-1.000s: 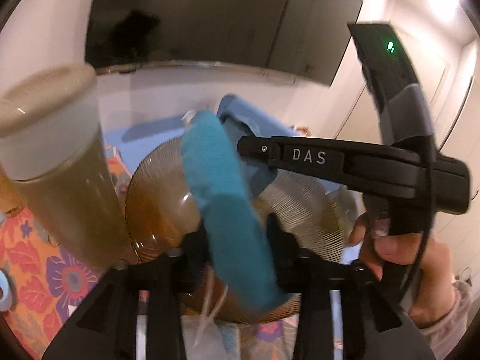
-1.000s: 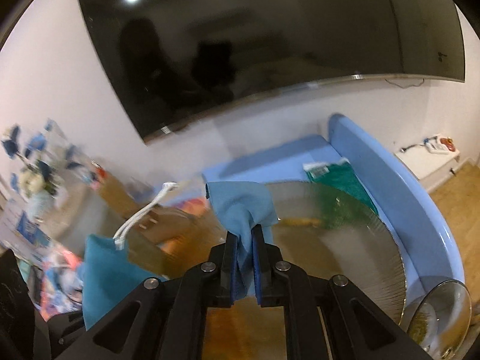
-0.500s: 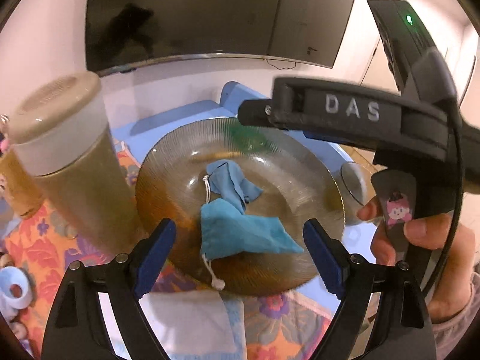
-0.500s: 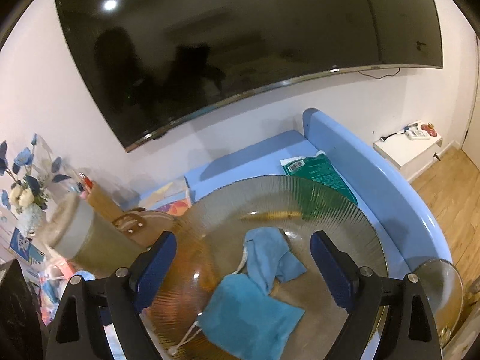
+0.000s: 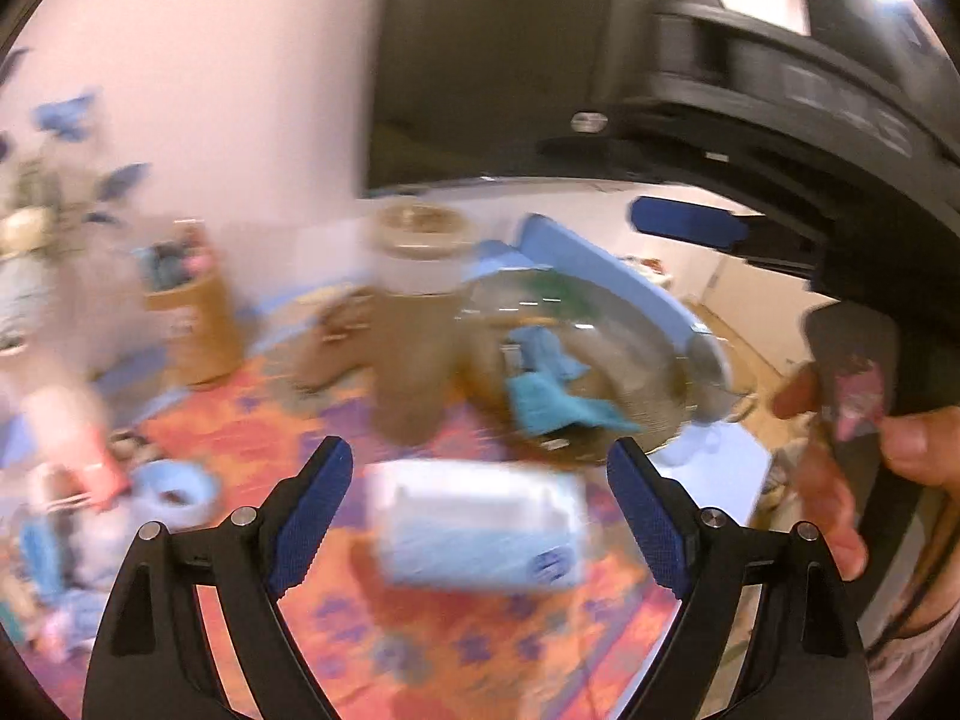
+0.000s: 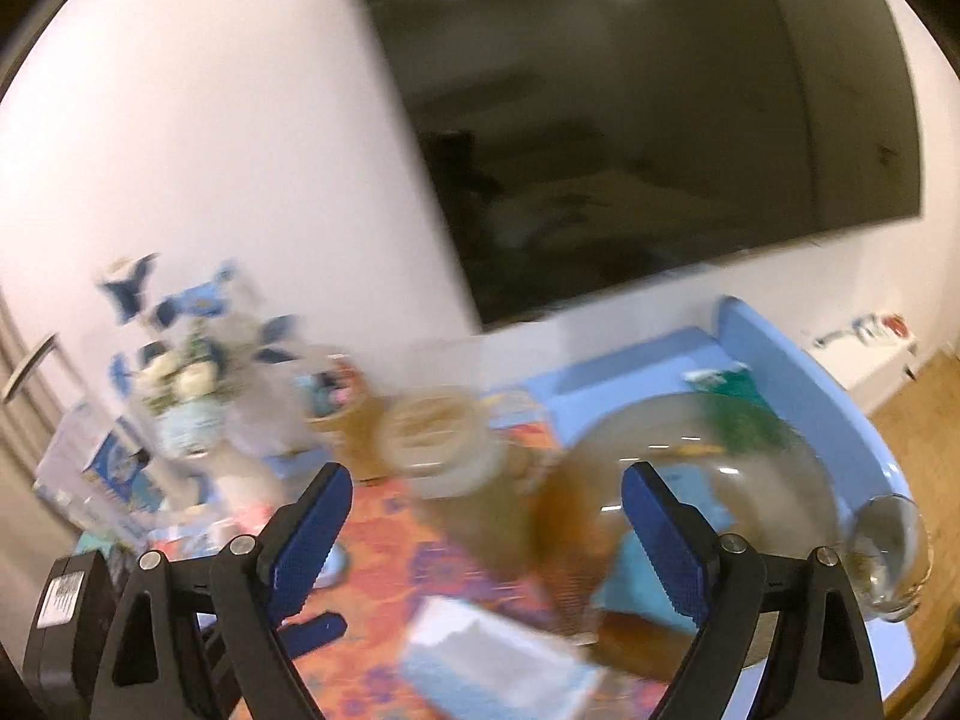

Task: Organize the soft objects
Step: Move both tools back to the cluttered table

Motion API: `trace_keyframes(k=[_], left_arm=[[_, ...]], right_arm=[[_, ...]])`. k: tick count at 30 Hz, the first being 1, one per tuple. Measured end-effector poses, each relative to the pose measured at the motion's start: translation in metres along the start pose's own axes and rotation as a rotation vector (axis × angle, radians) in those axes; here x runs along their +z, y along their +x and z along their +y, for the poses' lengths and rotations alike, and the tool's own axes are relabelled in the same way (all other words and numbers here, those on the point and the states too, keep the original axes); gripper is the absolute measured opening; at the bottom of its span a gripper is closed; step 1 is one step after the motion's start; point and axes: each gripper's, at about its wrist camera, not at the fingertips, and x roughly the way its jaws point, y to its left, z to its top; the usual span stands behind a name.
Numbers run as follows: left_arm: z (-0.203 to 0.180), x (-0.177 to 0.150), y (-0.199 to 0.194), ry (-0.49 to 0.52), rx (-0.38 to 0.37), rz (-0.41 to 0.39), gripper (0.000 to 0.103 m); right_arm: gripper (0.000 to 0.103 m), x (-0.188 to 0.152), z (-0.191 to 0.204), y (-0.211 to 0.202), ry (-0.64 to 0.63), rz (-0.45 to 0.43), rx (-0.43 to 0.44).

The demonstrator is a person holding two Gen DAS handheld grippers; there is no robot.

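left wrist view shows the blue pouches [image 5: 549,393] lying in the glass dish [image 5: 660,354], behind the tissue pack [image 5: 477,525] on the flowered surface [image 5: 420,648]. my left tool [image 5: 477,516] and right tool [image 6: 486,531] both gape wide, gripping nothing. i'd pick one soft item next, centre it, then pinch gently.

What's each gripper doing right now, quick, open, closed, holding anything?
Left gripper: open, holding nothing.
Right gripper: open, holding nothing.
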Motion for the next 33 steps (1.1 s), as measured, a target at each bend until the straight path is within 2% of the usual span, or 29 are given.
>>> trace_keyframes(k=[6, 11, 17, 23, 26, 28, 33], left_arm=[[0.103, -0.025, -0.047, -0.088, 0.188, 0.002, 0.087], [0.207, -0.063, -0.086, -0.235, 0.343, 0.007, 0.087], [0.303, -0.119, -0.11, -0.409, 0.438, 0.021, 0.087], [0.356, -0.163, -0.112, -0.524, 0.5, 0.046, 0.087], [0.367, -0.182, -0.105, -0.551, 0.524, 0.073, 0.087], [0.374, -0.196, -0.098, -0.568, 0.529, 0.089, 0.087], [0.389, -0.209, -0.081, -0.589, 0.56, 0.102, 0.087]], right_arm=[[0.097, -0.02, 0.095, 0.009, -0.099, -0.008, 0.114], [0.098, -0.047, 0.162, 0.036, -0.142, 0.032, 0.211], [0.098, -0.092, 0.227, 0.082, -0.186, 0.106, 0.315], [0.098, -0.137, 0.254, 0.124, -0.199, 0.188, 0.349], [0.098, -0.154, 0.256, 0.141, -0.208, 0.207, 0.322], [0.098, -0.172, 0.259, 0.154, -0.264, 0.218, 0.309], [0.098, -0.201, 0.255, 0.176, -0.325, 0.277, 0.319]])
